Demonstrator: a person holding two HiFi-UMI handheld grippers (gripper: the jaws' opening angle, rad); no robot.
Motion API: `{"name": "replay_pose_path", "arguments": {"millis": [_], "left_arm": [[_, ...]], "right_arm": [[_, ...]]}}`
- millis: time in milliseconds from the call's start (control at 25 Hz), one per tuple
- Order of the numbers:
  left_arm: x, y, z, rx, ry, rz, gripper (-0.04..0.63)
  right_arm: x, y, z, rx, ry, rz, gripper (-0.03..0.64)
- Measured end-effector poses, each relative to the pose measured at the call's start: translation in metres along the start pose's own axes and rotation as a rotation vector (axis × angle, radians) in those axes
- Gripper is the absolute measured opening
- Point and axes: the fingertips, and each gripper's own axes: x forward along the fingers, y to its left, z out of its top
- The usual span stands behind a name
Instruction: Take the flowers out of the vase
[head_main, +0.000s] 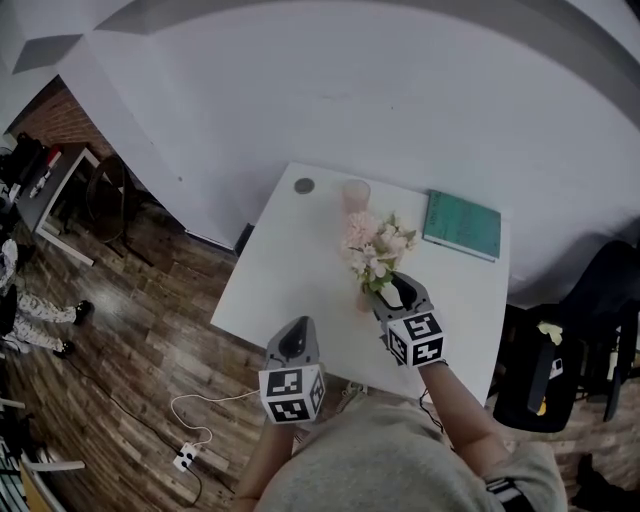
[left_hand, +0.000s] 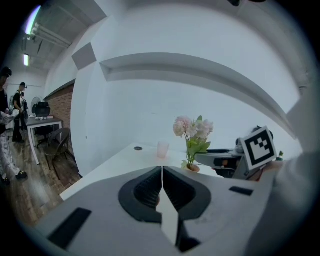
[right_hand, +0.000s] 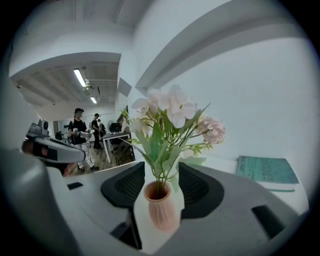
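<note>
On the white table a flat teal book lies at 2 o'clock from the small terracotta-pink ceramic vase. A translucent pink cup stands at 12 o'clock and a small dark round disc at 11 o'clock, all well apart from the vase. The bunch of pale pink and white flowers with green leaves stands upright in the vase, its blooms spreading above the right tongs and hiding most of the vase from the head view. The right tongs are released, one jaw on either side of the vase's neck, and no contact is visible. Their forearm comes in from 5 o'clock. The left tongs are clenched on nothing. They hover over the table's near edge at 7 o'clock from the vase, pointing toward 12 o'clock.
</note>
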Motion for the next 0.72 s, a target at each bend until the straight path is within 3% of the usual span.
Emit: {"name": "replay_pose_path", "arguments": {"millis": [360, 720], "left_arm": [[0.011, 0.0, -0.006, 0.008, 0.027, -0.014, 0.009], [0.014, 0.001, -0.009, 0.016, 0.041, -0.02, 0.009]], "right_arm": [[0.019, 0.0, -0.007, -0.011, 0.022, 0.012, 0.199], [0.025, -0.001, -0.003, -0.019, 0.011, -0.002, 0.132]]}}
